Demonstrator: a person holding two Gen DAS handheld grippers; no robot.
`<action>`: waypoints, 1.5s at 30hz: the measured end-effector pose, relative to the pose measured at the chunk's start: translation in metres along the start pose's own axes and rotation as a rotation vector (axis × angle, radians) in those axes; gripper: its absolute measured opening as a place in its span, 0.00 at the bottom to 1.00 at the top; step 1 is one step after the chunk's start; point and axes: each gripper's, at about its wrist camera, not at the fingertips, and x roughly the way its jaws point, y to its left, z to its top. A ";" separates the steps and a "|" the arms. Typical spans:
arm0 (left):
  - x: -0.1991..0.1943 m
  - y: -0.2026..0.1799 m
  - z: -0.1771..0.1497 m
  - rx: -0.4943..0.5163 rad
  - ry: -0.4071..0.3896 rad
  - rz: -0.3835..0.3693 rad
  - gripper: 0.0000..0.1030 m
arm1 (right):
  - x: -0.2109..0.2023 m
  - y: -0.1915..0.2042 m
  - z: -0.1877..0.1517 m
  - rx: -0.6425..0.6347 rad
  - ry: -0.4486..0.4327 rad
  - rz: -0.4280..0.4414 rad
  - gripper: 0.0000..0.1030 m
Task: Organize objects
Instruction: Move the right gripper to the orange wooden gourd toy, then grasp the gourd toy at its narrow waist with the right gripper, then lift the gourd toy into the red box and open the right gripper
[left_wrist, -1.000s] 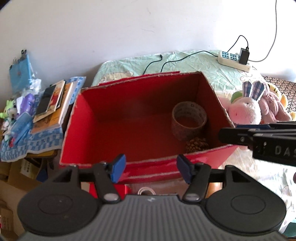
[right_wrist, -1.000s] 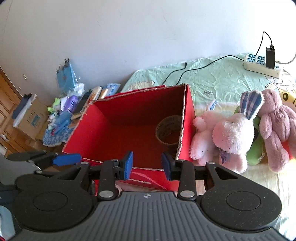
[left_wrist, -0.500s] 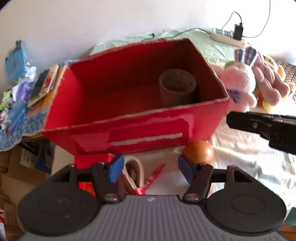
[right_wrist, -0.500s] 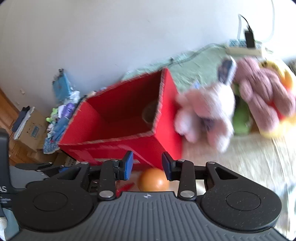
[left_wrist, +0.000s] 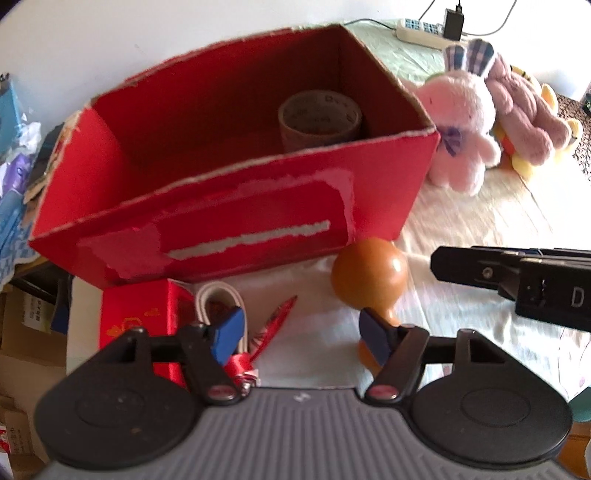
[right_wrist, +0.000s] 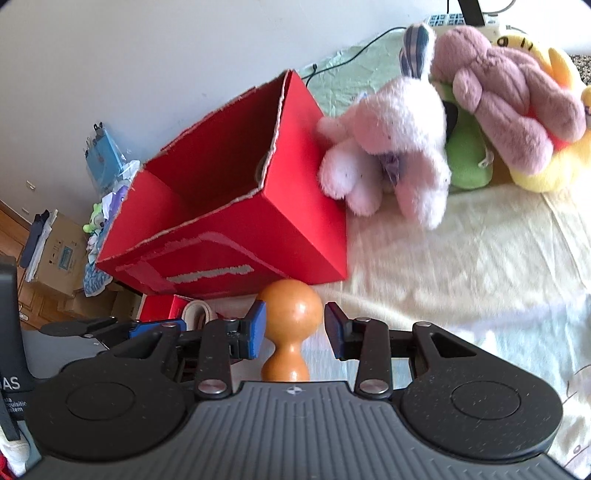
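Right wrist view showed the right gripper (right_wrist: 293, 330), fingers opening, astride the gourd (right_wrist: 290, 325) lying on the bed before the box (right_wrist: 229, 236); smooth, hard, probably light and slippery, best pinched at its waist.

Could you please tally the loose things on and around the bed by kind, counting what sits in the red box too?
Plush toys: 4 (pink bunny, mauve one, green one, yellow one)
Boxes: 2 (big red box, small red box)
Tape rolls: 1 (tape, inside the big red box)
Gourds: 1 (gourd)
Power strips: 1 (strip)
Total: 9
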 end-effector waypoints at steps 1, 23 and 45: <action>0.001 0.000 -0.001 0.002 0.003 -0.008 0.70 | 0.001 -0.001 0.000 0.005 0.006 0.001 0.38; 0.033 -0.015 -0.017 0.033 0.035 -0.227 0.62 | 0.038 -0.020 -0.005 0.084 0.173 0.073 0.37; 0.022 -0.033 -0.008 0.136 0.021 -0.318 0.40 | 0.018 -0.021 0.002 0.090 0.175 0.115 0.29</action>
